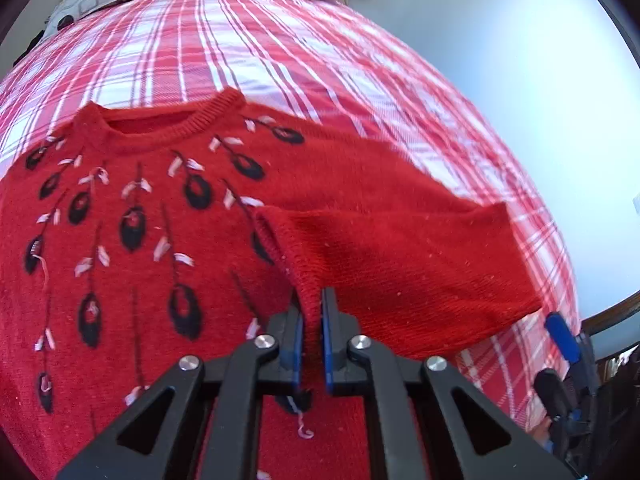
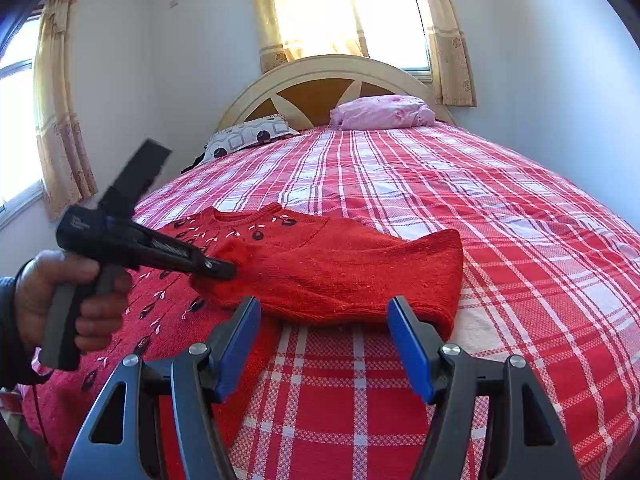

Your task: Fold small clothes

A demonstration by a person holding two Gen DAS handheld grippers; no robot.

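Note:
A red knitted sweater (image 1: 120,240) with black and white flower stitching lies front up on the plaid bed cover (image 1: 280,48). Its sleeve (image 1: 400,264) is folded across the body. My left gripper (image 1: 312,300) is shut on the ribbed cuff edge of that sleeve. In the right wrist view a hand (image 2: 60,292) holds the left gripper (image 2: 224,270), which pinches the sweater (image 2: 320,264) at the cuff. My right gripper (image 2: 324,304) stands open just in front of the folded sleeve's near edge, with nothing between its pads. A blue finger (image 1: 564,336) of it shows by the bed's right edge.
The bed cover (image 2: 480,240) stretches far and right of the sweater. At the head lie a pink pillow (image 2: 384,112) and a patterned pillow (image 2: 252,136), in front of the cream headboard (image 2: 320,68). White walls close in on both sides.

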